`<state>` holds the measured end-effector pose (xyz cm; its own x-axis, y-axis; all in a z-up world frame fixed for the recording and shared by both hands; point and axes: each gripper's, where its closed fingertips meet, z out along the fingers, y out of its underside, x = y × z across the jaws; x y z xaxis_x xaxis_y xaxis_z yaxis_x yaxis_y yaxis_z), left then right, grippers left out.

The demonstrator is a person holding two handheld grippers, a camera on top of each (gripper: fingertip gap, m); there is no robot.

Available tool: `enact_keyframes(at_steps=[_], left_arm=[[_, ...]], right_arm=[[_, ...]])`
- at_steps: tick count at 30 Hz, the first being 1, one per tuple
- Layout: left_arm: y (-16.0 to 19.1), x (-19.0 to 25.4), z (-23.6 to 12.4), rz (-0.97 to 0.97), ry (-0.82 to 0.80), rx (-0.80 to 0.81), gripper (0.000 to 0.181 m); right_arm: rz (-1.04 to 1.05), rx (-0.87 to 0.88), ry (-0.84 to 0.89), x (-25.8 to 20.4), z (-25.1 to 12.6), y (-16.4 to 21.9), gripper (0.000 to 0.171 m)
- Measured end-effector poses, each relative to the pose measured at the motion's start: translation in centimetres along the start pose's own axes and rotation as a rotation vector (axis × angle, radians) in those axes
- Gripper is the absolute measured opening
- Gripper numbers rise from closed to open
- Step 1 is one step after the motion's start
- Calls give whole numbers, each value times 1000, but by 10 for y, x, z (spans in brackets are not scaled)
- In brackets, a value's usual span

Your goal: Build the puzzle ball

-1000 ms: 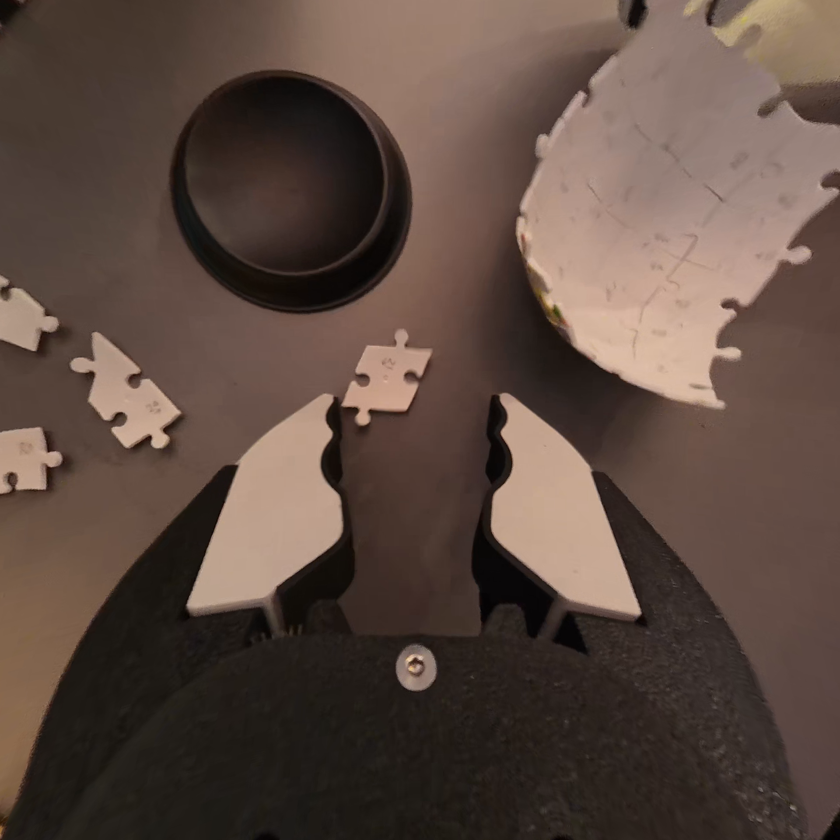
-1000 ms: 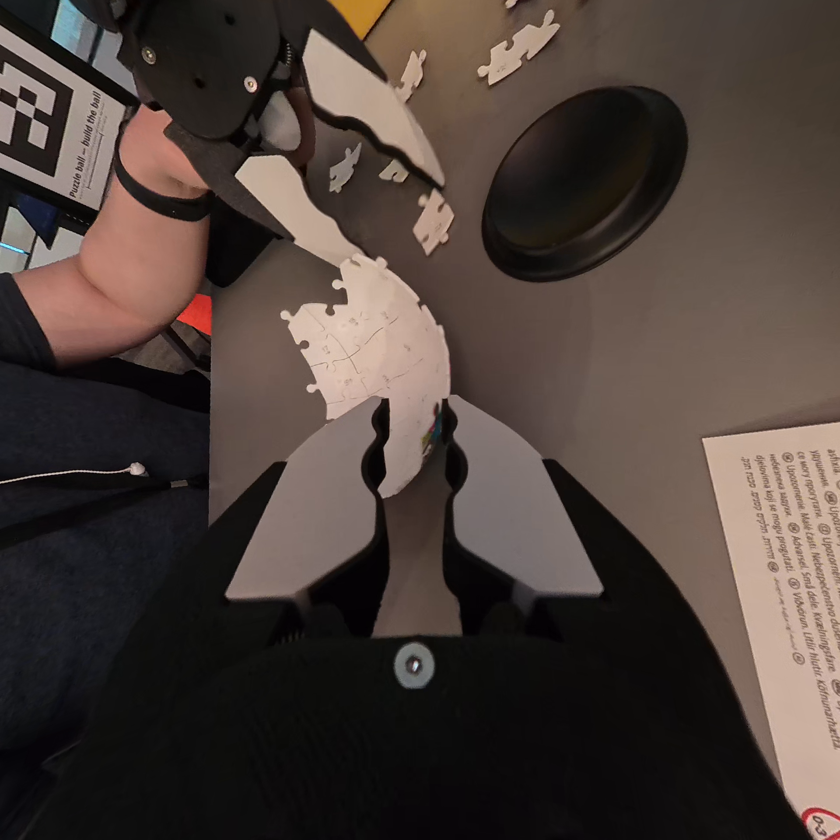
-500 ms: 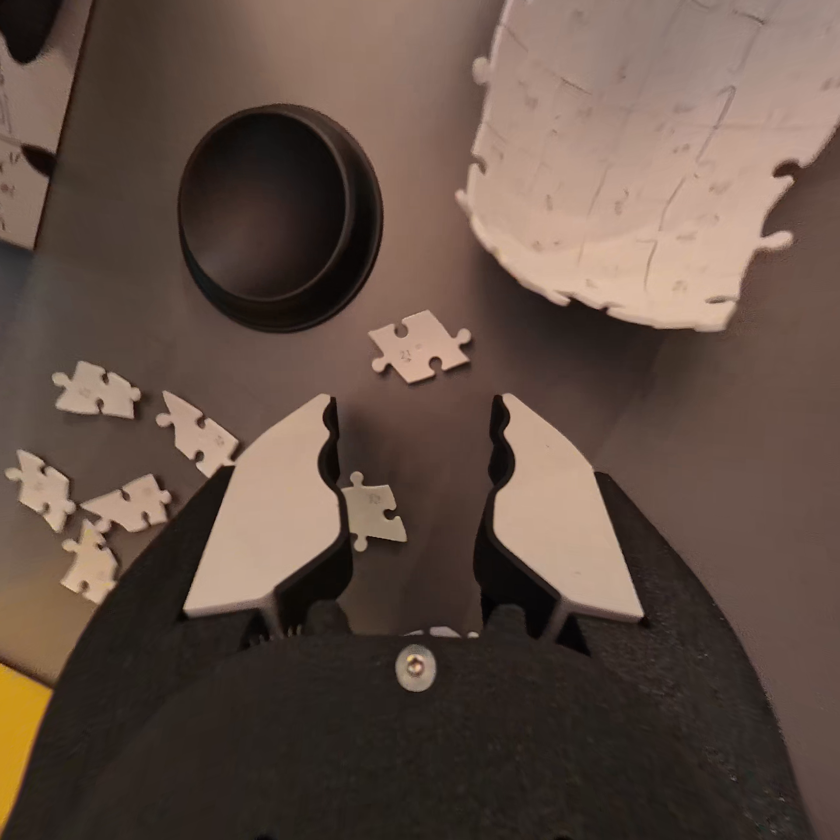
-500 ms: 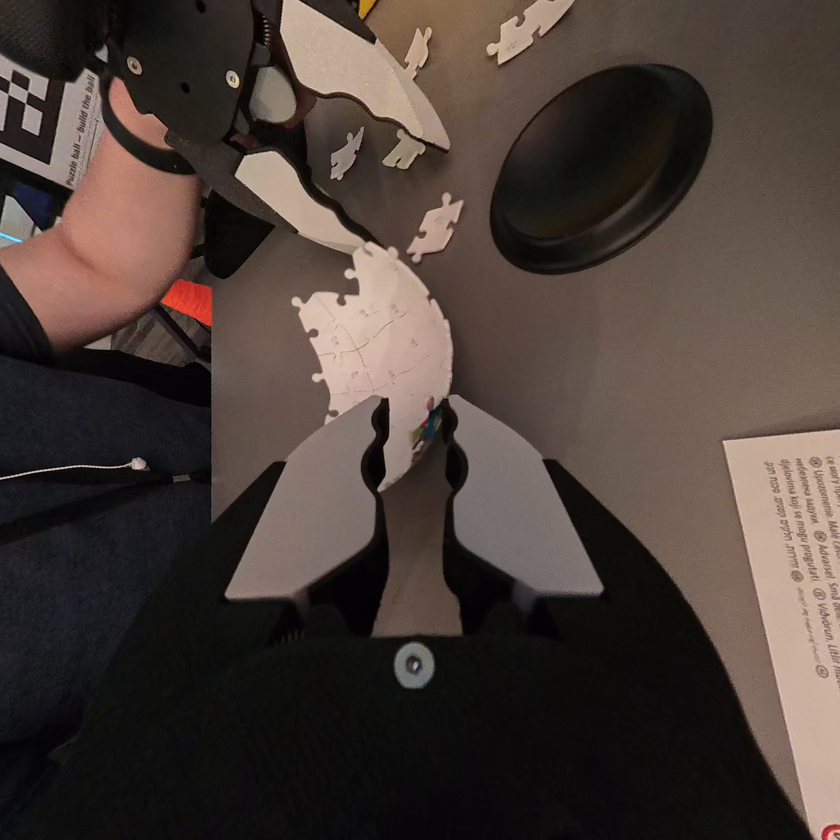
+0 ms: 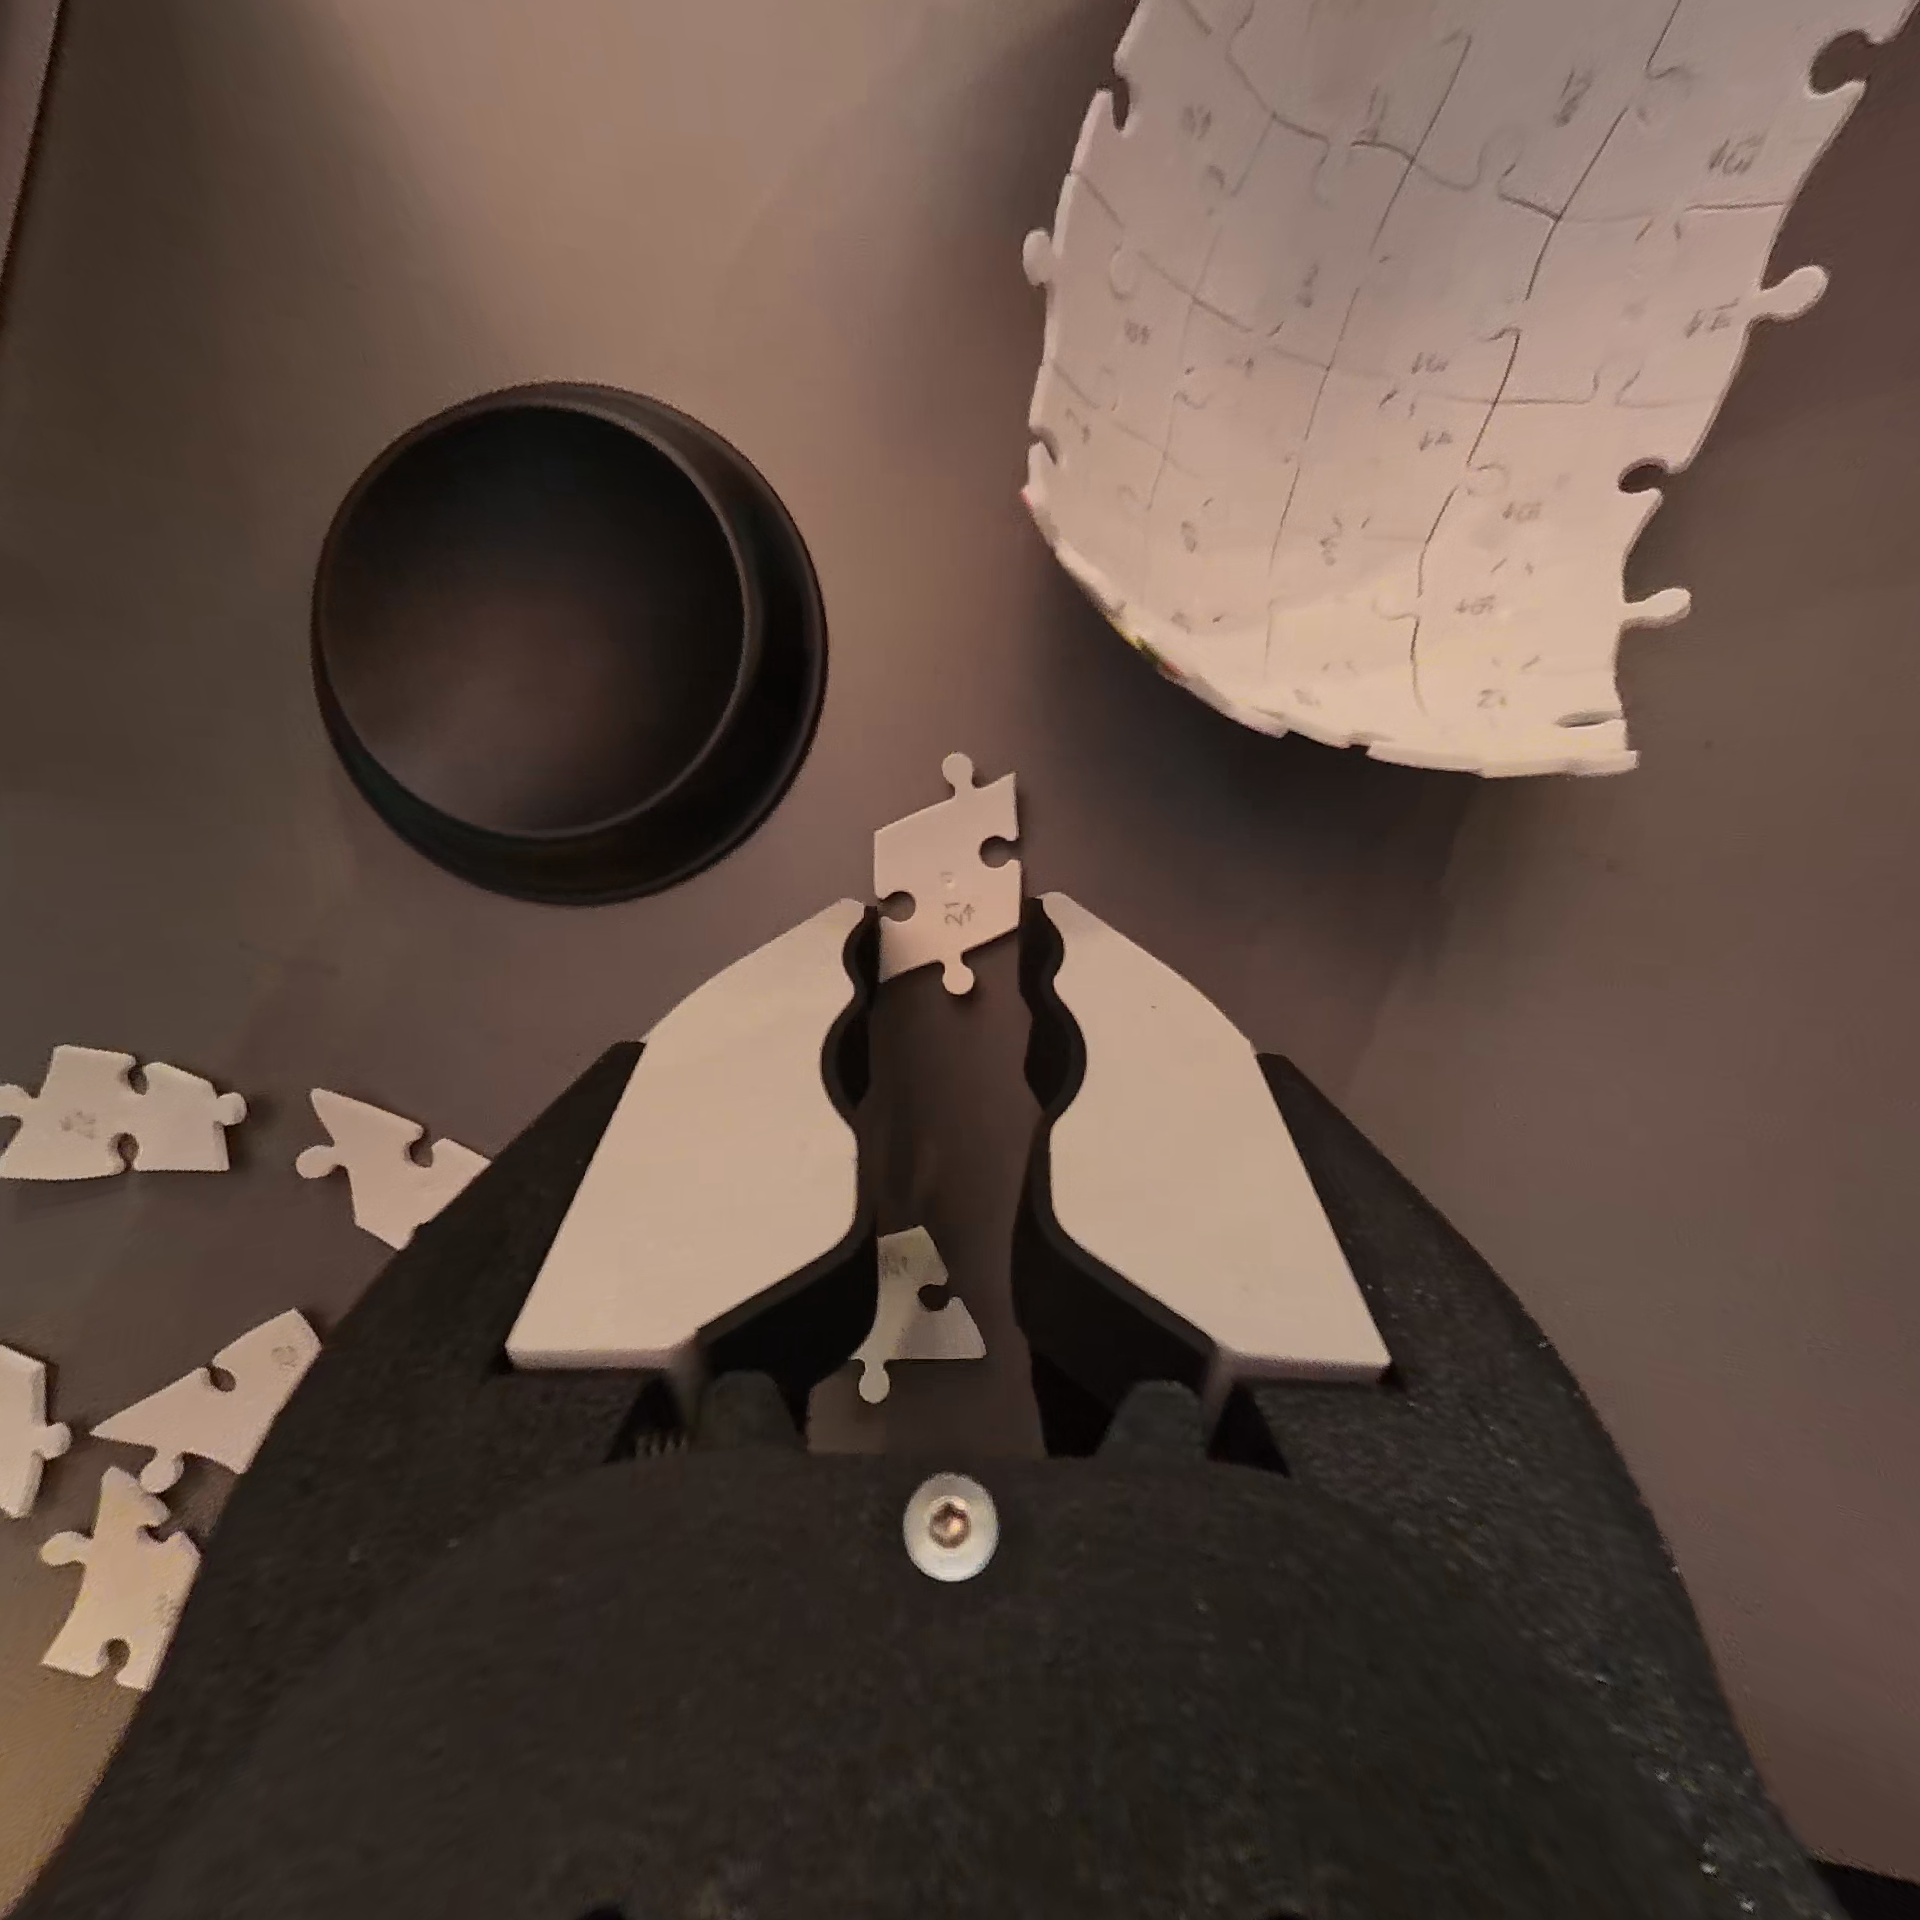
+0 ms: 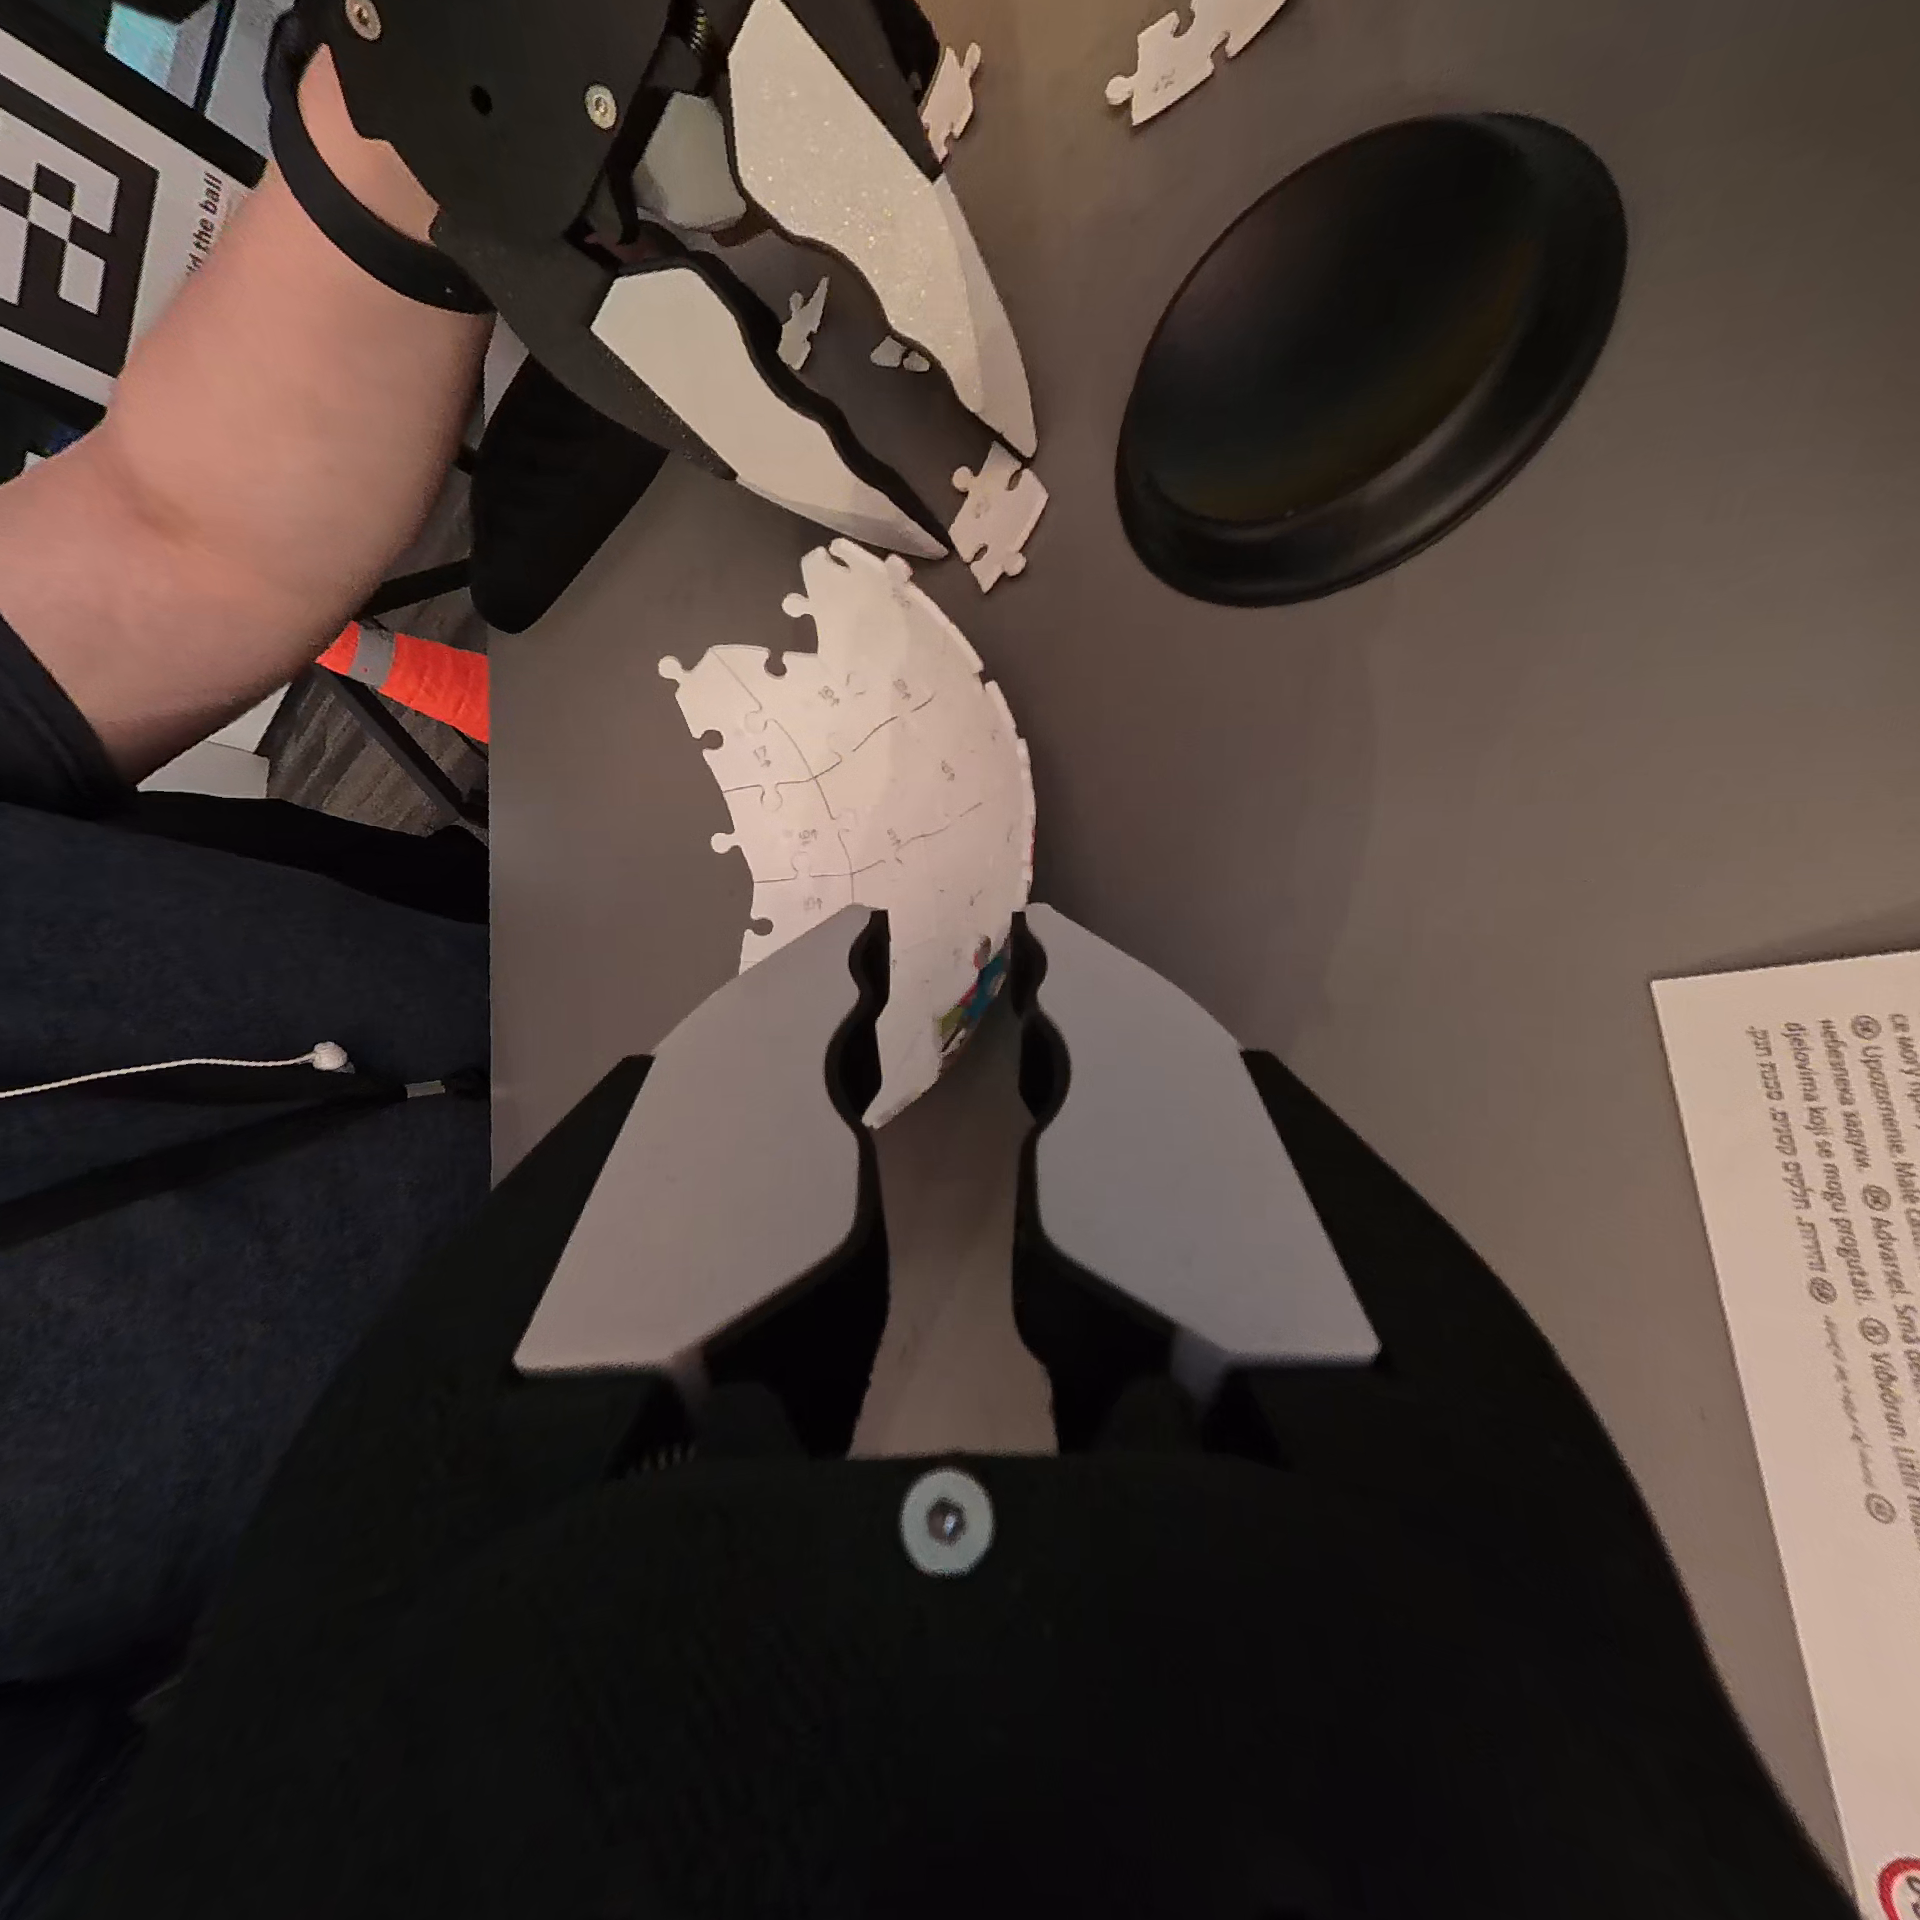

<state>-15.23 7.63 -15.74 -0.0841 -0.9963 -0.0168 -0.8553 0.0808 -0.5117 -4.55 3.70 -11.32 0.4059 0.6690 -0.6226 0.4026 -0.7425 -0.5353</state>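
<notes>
While earlier spread wide, left tool (image 5: 948, 914) now pinches puzzle piece (image 5: 951, 868).

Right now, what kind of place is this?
Probably a work desk set up for a puzzle: a grey table, loose puzzle pieces, a printed instruction sheet and a black stand.

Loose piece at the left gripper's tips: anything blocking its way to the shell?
Nothing visible. The loose piece sits between the left gripper's jaws; only bare table separates it from the shell.
</notes>
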Motion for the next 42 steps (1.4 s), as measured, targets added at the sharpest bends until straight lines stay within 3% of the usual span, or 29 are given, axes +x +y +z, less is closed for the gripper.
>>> enact_keyframes(at_steps=[8, 15, 20, 24, 27, 34, 38, 42], left_arm=[[-4, -6, -18, 37, -96, 33, 25], [-43, 9, -79, 218, -262, 69, 25], [-83, 35, -93, 408, -324, 28, 25], [-94, 45, -89, 458, -334, -23, 25], [-96, 46, -86, 467, -341, -45, 25], [-104, 50, -81, 487, -331, -40, 25], [-106, 41, -85, 436, -374, -4, 23], [-104, 24, -101, 25, -259, 337, 35]], right_arm=[[-20, 47, -3, -2, -5, -8, 23], [-199, 333, 70, -35, -43, -67, 25], [-204, 124, -1, -64, -8, -70, 25], [-151, 107, -116, -74, 11, -78, 24], [-166, 72, -171, -80, 13, -70, 6], [-76, 58, -322, -85, 9, -61, 4], [-112, 83, -283, -77, 6, -63, 3], [-227, 209, -195, -60, -6, -77, 3]])
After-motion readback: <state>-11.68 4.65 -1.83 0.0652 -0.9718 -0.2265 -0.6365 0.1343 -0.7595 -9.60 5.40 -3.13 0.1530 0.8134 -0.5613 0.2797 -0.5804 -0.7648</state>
